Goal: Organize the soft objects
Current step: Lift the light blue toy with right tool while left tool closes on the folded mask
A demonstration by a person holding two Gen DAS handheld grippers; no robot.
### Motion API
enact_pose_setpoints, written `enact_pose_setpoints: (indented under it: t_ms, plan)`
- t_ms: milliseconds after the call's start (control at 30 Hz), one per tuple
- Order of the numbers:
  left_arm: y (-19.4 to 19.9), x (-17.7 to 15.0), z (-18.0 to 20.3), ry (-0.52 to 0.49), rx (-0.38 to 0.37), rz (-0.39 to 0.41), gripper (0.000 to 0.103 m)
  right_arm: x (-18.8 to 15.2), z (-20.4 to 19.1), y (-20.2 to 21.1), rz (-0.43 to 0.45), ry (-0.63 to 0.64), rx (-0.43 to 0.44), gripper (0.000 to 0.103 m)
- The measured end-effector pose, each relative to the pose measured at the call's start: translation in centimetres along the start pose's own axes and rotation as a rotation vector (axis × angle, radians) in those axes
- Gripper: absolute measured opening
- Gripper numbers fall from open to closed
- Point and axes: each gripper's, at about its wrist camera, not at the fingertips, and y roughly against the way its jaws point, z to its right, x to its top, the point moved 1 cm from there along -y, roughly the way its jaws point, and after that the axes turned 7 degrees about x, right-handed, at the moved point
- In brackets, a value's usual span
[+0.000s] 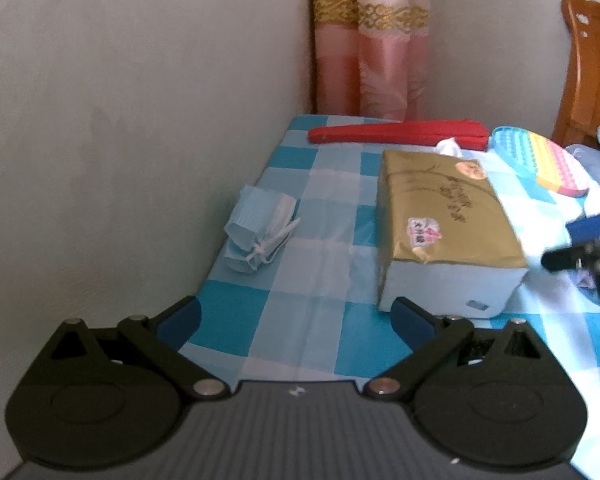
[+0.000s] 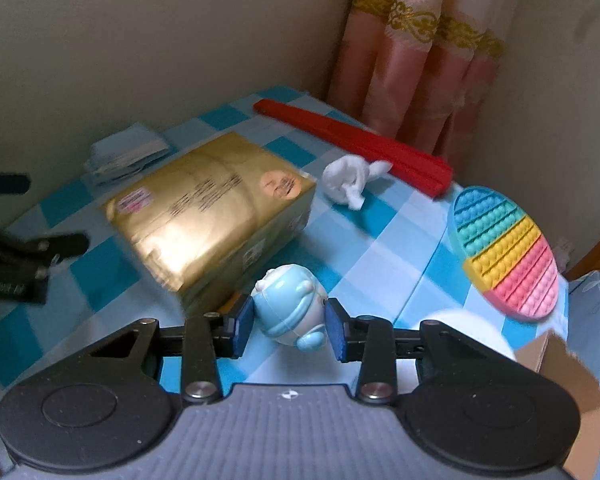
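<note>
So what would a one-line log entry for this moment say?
right tongs: shut on blue toy figure | left tongs: open, empty | gold tissue pack: on checked cloth

Left wrist cam sits low over the checked table [image 1: 284, 312], angled down, facing the wall corner and curtain [image 1: 372, 56]. Right wrist cam looks from further right, steeper, close in, same corner. Both share the gold box [image 1: 440, 216] [image 2: 208, 208], red fan [image 1: 396, 133] [image 2: 352, 140], bubble pad [image 1: 544, 160] [image 2: 508, 248], probably the masks [image 1: 256, 228] [image 2: 128, 152], blurred in the right view.
</note>
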Motion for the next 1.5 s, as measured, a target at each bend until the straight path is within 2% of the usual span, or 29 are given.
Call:
enact_pose_setpoints:
  t_ms: [133,300,467,500,533,600,733,1000,1133,1200,1400,1500]
  plan:
    - [1.1,0.4,0.0,-0.017,0.011,-0.002,0.100,-1.7,-1.2,1.0,-0.024,0.014,0.020,0.044]
    - [1.9,1.7,0.4,-0.060,0.067,-0.003,0.100,-3.7,-2.3,1.8,-0.029,0.014,0.054,0.044]
    - [1.0,4.2,0.7,-0.054,0.106,-0.073,0.099,-5.0,-3.2,2.3,-0.005,0.026,0.064,0.048]
    - [0.8,4.8,0.7,-0.055,0.106,-0.075,0.099,-5.2,-3.2,2.5,0.003,0.026,0.066,0.051]
    - [0.7,5.3,0.8,-0.060,0.108,-0.077,0.099,-5.4,-3.3,2.9,0.016,0.024,0.066,0.058]
    - [0.1,6.7,0.8,-0.045,0.130,-0.095,0.099,-5.8,-3.3,3.8,0.051,0.021,0.075,0.068]
    - [-1.6,8.9,1.1,-0.020,0.151,-0.117,0.099,-6.6,-3.0,5.6,0.120,0.010,0.098,0.077]
    - [-6.7,10.1,1.0,0.087,0.174,-0.217,0.076,-7.8,-2.9,7.9,0.179,0.017,0.105,0.079]
    - [-8.6,9.7,1.0,0.121,0.186,-0.251,0.072,-8.0,-2.4,8.4,0.193,0.004,0.109,0.079]
    - [-9.2,9.7,1.2,0.126,0.198,-0.256,0.066,-8.1,-2.2,8.4,0.197,-0.002,0.112,0.079]
    - [-10.3,9.5,1.9,0.082,0.217,-0.250,0.064,-8.1,-2.1,7.8,0.182,-0.004,0.123,0.079]
    - [-10.8,9.4,1.8,0.087,0.216,-0.252,0.059,-8.1,-2.2,7.4,0.169,-0.004,0.124,0.079]
